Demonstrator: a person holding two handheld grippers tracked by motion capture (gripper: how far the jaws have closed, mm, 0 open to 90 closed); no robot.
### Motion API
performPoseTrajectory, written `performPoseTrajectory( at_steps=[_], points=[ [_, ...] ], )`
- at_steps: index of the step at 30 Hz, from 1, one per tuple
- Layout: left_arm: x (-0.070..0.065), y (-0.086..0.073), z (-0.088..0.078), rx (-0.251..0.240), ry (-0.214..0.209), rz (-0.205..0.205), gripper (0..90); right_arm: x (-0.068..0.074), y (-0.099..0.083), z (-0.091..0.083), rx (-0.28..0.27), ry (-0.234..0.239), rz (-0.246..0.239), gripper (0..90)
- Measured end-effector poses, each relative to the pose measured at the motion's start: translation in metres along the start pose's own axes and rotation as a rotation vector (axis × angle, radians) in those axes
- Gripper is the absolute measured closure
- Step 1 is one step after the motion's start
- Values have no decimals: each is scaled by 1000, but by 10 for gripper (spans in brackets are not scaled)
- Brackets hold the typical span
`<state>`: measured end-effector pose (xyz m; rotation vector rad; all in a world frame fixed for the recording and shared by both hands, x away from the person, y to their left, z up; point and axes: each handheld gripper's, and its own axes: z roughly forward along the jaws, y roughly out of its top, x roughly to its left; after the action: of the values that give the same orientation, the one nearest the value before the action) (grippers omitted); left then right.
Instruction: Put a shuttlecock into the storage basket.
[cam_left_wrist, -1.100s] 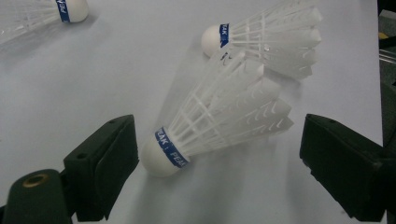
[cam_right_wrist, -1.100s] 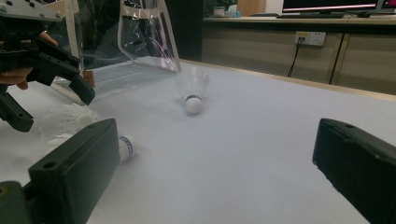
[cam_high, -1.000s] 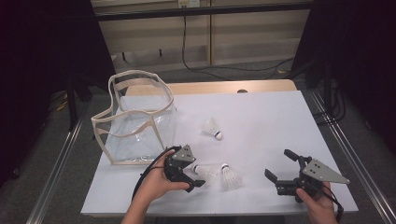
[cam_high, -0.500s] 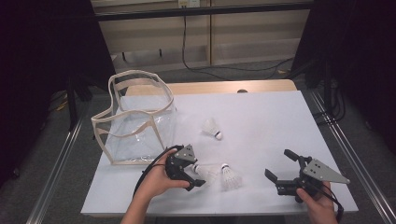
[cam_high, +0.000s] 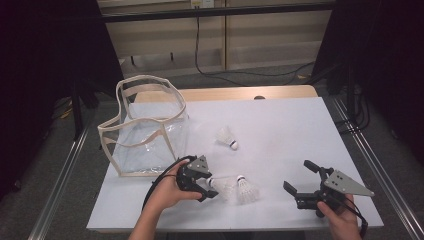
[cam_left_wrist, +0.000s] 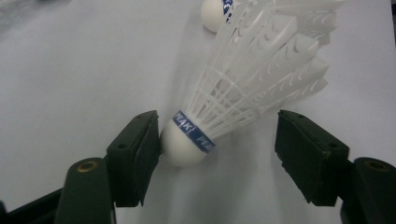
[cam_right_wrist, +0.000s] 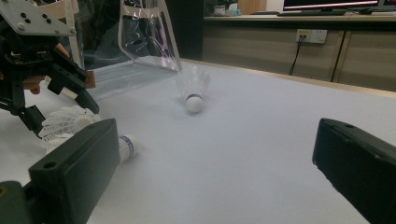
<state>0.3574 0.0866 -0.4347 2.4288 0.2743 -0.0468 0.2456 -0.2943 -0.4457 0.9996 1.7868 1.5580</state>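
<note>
high view: left gripper (cam_high: 209, 187) lies low on the white table (cam_high: 280, 130), jaws just closing around the near shuttlecock (cam_high: 223, 186); right gripper (cam_high: 299, 181) rests agape, empty. left gripper view: one jaw touches the cork, the other stands apart. right gripper view: a clear bag (cam_right_wrist: 140, 32) stands behind a third shuttlecock (cam_right_wrist: 193, 86).

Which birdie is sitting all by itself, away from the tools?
The far birdie, alone mid-table beside the bag. The other two lie together by the left tool.
</note>
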Motion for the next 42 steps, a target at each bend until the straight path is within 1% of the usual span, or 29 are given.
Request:
performPoseTrajectory(
  at_steps=[2,4,7,11,12,13,15,16,17,20,21,22,24,26,27,28,30,31,36,38,40,42],
  points=[
    [0,0,0,6,-6,-1,356,0,0,0,1,1,2,3],
    [0,-1,0,29,-22,1,398,0,0,0,1,-1,3,3],
    [0,-2,1,47,-22,0,442,0,0,0,2,1,5,3],
    [1,-2,0,52,-26,2,498,0,0,0,4,2,6,3],
    [1,-3,0,46,-29,6,520,0,0,0,5,0,5,3],
    [1,-3,0,48,-29,13,546,0,0,0,4,2,6,3],
    [1,-3,-1,51,-38,9,616,0,0,0,4,1,6,3],
    [0,-4,-2,56,-35,17,620,0,0,0,4,0,6,3],
    [0,-4,-2,59,-41,28,622,-1,0,0,5,-1,5,4],
    [-1,-4,-4,68,-56,35,625,-1,0,0,3,0,5,4],
    [-2,-4,-6,78,-47,38,626,-1,0,0,3,-1,4,4],
    [-2,-5,-6,64,-60,26,626,-1,0,0,4,-1,2,4],
    [-3,-5,-8,51,-70,13,626,-1,0,0,3,-1,3,4],
    [-4,-4,-10,48,-78,-1,626,-1,0,0,2,-1,3,4],
    [-5,-3,-12,55,-69,-9,626,-1,0,0,1,-1,3,3],
    [-5,-3,-12,49,-75,-22,626,-1,0,0,0,0,3,4],
    [-4,-3,-13,54,-69,-27,626,-1,0,0,0,1,4,4],
    [-4,-3,-14,54,-66,-37,626,-1,0,0,0,0,2,4],
    [-4,-3,-20,45,-68,-71,627,-1,0,0,1,-1,2,3],
    [-4,-2,-22,44,-70,-74,627,-1,0,0,0,-1,3,4],
    [-5,-1,-24,43,-70,-95,627,-1,0,0,0,-1,3,4],
    [-4,0,-26,53,-63,-108,627,-1,0,0,0,0,3,3]
  ],
)
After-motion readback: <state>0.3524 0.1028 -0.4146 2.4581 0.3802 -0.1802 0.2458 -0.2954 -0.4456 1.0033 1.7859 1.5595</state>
